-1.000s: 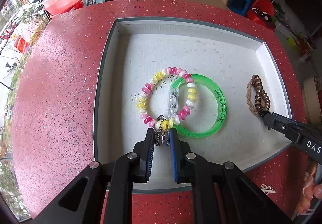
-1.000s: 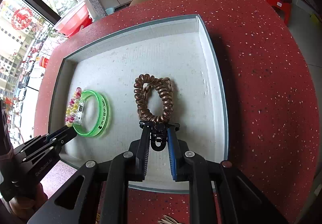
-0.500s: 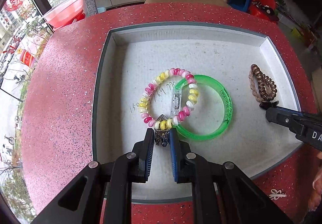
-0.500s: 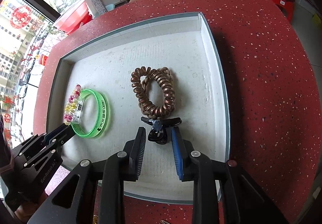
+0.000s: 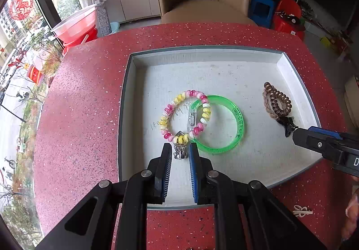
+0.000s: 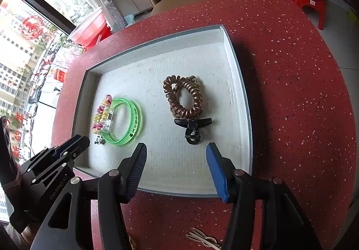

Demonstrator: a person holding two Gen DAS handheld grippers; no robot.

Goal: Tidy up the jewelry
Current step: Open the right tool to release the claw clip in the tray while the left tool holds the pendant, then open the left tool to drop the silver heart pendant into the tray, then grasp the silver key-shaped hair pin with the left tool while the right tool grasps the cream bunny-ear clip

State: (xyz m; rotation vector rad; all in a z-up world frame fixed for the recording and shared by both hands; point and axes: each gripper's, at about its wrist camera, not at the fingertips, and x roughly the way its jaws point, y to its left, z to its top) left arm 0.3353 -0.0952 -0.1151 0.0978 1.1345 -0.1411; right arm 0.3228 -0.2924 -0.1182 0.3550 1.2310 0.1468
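The left gripper (image 5: 180,152) pinches the silver charm (image 5: 180,151) of the beaded bracelet (image 5: 185,114), which lies just ahead in the tray (image 5: 202,51). The right gripper (image 6: 176,152) is opening, empty — the black clip (image 6: 193,127) sits just beyond its tips, nearer this hand.

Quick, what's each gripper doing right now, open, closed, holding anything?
Left gripper: shut on the silver charm of the beaded bracelet.
Right gripper: jaws opening, nothing between them; the black hair clip lies free in the tray.

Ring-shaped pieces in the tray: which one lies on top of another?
The pink, yellow and white beaded bracelet. It overlaps the translucent green plastic bangle; the brown spiral hair tie lies apart from both.
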